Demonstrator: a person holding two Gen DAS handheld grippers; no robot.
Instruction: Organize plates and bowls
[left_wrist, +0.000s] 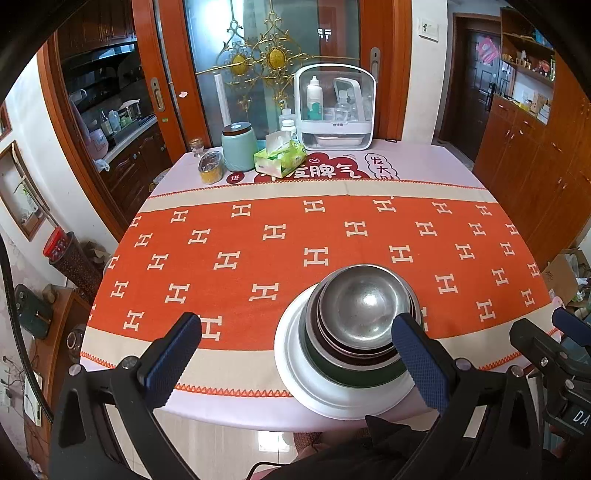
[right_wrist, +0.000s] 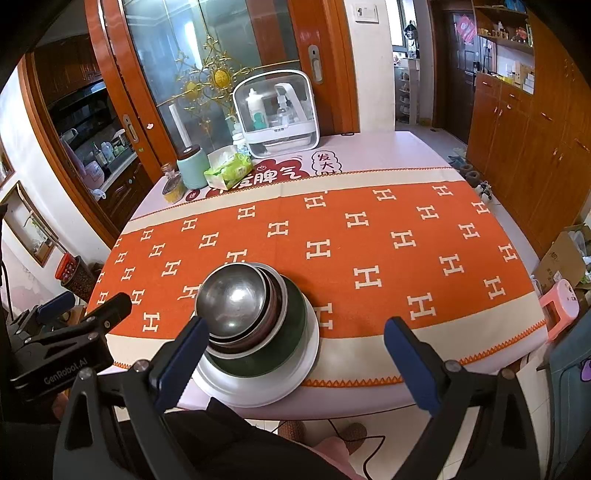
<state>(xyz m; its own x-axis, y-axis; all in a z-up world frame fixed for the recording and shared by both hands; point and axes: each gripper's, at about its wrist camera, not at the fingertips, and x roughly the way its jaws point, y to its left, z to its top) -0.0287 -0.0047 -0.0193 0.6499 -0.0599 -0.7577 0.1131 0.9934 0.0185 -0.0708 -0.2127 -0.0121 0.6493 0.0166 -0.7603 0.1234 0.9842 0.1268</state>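
Observation:
A steel bowl (left_wrist: 364, 304) tops a nest of bowls, a dark brown one and a dark green one (left_wrist: 354, 376) below, all standing on a white plate (left_wrist: 295, 365) near the table's front edge. The right wrist view shows the same stack: steel bowl (right_wrist: 232, 297), green bowl (right_wrist: 291, 328), white plate (right_wrist: 258, 387). My left gripper (left_wrist: 295, 362) is open, its right finger (left_wrist: 419, 360) in front of the stack's right side. My right gripper (right_wrist: 295, 363) is open too, its left finger (right_wrist: 183, 363) in front of the stack's left side. Neither holds anything.
An orange patterned cloth (left_wrist: 295, 240) covers the table. At the far edge stand a white storage box with bottles (left_wrist: 334, 105), a green tissue pack (left_wrist: 280, 157), a teal jar (left_wrist: 239, 147) and a small yellow-filled container (left_wrist: 210, 170). A pink stool (right_wrist: 559, 306) stands at the right.

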